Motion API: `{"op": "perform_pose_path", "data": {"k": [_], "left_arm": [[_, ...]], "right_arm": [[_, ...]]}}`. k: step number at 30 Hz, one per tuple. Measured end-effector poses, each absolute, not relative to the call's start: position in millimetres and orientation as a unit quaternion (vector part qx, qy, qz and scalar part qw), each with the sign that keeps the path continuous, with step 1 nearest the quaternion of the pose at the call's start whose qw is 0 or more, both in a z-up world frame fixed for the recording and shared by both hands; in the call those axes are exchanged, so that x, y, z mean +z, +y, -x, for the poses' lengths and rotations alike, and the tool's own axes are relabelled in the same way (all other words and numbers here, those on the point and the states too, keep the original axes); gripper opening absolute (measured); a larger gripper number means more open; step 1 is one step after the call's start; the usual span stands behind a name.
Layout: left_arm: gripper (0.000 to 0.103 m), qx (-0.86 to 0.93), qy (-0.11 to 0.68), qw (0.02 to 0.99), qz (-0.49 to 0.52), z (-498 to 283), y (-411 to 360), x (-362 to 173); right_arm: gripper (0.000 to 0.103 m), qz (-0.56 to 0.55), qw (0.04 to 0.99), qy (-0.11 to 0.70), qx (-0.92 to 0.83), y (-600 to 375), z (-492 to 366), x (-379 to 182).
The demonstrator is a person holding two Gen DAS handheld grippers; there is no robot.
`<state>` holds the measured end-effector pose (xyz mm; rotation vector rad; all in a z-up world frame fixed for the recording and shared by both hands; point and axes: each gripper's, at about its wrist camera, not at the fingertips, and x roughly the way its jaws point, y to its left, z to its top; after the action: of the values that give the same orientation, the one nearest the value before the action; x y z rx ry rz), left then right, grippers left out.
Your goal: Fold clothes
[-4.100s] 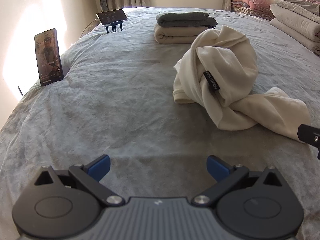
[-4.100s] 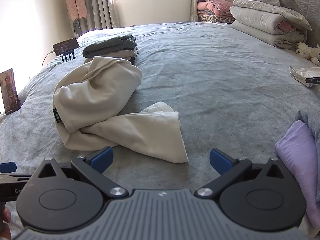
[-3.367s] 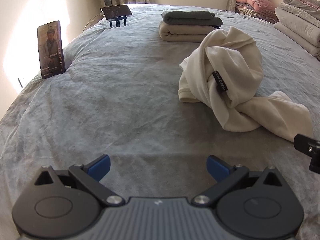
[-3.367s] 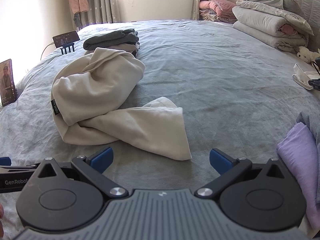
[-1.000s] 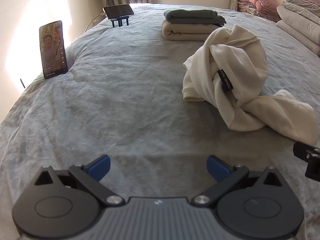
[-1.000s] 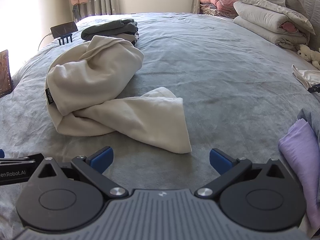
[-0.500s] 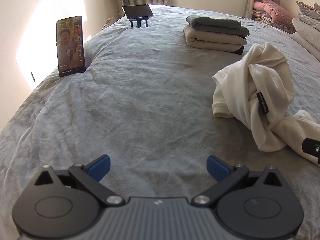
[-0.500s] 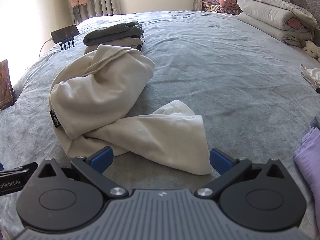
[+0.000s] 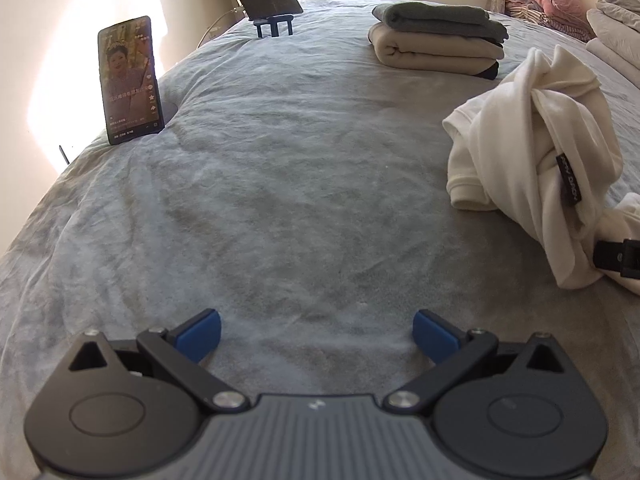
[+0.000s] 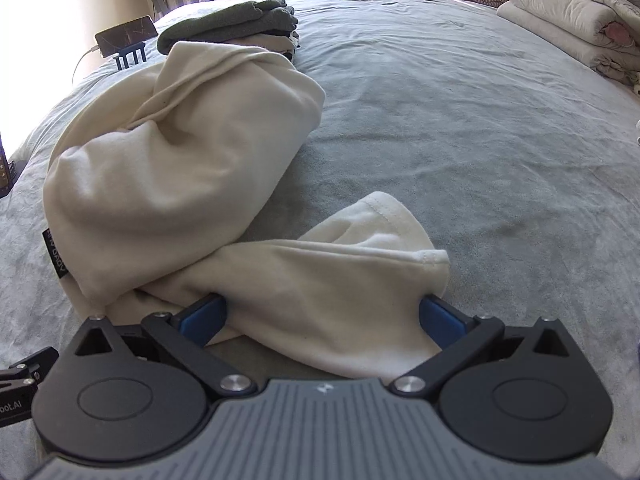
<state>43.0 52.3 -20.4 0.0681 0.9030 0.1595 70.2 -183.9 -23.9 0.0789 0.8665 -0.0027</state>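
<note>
- The cream garment lies crumpled on the grey bed, its near end between the spread fingers of the right gripper.
- The left gripper, fingers apart, hovers over bare bed left of the garment.
- Folded clothes sit at the far side.

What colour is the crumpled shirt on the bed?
Cream white. The crumpled shirt shows best in the right wrist view.

"bot.AI" on left tool (partly cut off)
</note>
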Motion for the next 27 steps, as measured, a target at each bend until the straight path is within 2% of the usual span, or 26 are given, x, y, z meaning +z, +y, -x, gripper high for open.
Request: {"op": "perform_pose_path", "data": {"k": [8,11,15,19,27], "left_arm": [[0.103,0.044,0.417,0.906,-0.055,-40.9,55.2,-24.3],[0.103,0.036,0.411,0.909,-0.052,-40.6,56.5,-22.8],[0.103,0.031,0.407,0.912,-0.031,-39.1,61.0,-19.8],[0.103,0.014,0.405,0.914,0.005,-37.3,64.2,-14.8],[0.102,0.018,0.388,0.921,0.019,-34.6,65.4,-6.8]], "right_arm": [[0.103,0.017,0.926,0.375,0.020,-175.5,-53.8,-32.2],[0.103,0.002,0.928,0.373,0.023,-177.1,-54.0,-25.9],[0.103,-0.043,0.942,0.326,0.068,-179.7,-43.1,-7.7],[0.092,-0.065,0.950,0.286,0.103,-176.8,-34.7,9.7],[0.066,-0.090,0.942,0.277,0.168,-158.7,-35.7,16.3]]}}
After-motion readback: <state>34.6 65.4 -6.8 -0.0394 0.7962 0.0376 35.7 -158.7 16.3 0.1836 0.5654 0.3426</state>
